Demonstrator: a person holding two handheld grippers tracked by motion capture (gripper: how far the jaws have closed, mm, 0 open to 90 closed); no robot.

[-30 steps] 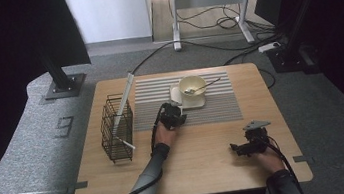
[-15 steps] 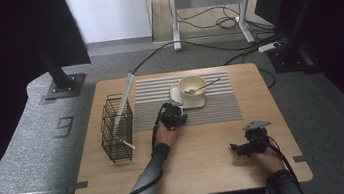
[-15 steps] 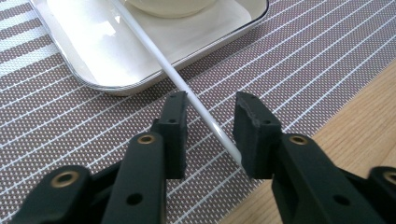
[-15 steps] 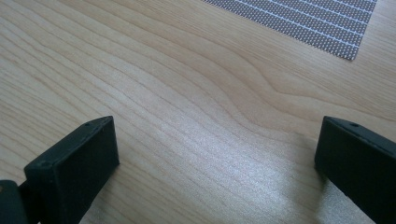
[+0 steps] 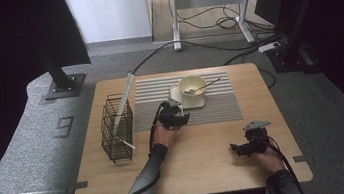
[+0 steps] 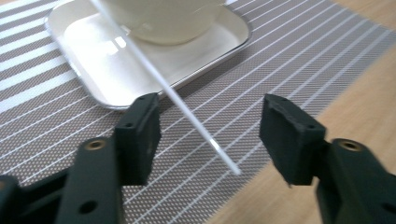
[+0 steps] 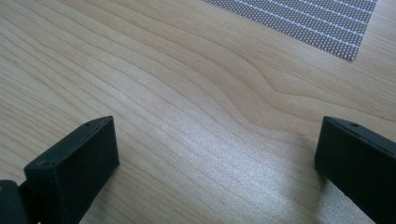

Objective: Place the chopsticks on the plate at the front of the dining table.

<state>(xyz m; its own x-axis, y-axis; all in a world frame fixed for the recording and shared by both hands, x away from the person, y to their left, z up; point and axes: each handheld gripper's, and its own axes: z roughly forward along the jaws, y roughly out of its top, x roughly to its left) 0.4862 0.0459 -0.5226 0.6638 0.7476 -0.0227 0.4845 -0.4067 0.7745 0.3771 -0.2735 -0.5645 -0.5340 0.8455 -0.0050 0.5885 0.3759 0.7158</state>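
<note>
The left gripper [image 6: 210, 135], jaws just opened wide, has released the white stick [image 6: 187, 107] between them against the tray [image 6: 107, 70]; the right gripper [image 7: 215, 158] idles wide open.

The left gripper [image 6: 210, 135] has blocky black jaws with brass-coloured screws. The right gripper [image 5: 237, 148] carries a grey three-cornered plate. Both sleeves are grey.
</note>
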